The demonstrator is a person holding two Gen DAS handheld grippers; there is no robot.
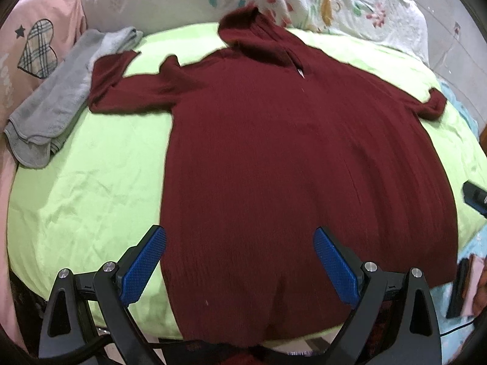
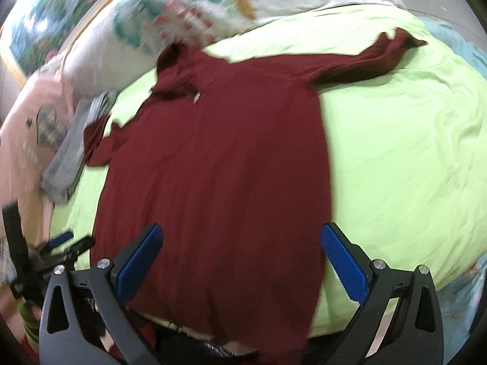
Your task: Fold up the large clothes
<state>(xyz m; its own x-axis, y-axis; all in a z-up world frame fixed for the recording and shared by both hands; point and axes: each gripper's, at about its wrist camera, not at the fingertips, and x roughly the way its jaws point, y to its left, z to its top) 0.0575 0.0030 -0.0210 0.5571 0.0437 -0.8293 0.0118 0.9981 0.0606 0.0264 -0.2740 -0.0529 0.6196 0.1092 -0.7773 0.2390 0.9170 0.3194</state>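
We see a folded grey towel (image 1: 57, 97) lying at the far left, its end touching the left sleeve (image 1: 112, 82) of the dark red sweater (image 1: 292, 164). A flowered quilt (image 1: 319, 0) is bunched behind the collar. The sweater lies flat on the light green sheet (image 1: 91, 182), sleeves out, hem toward us. Our left gripper (image 1: 240, 261) hovers over the hem's left part, jaws wide apart and holding nothing. Our right gripper (image 2: 240, 261) hangs over the hem's right part, likewise spread and empty. Bare sheet lies open on both sides of the sweater.
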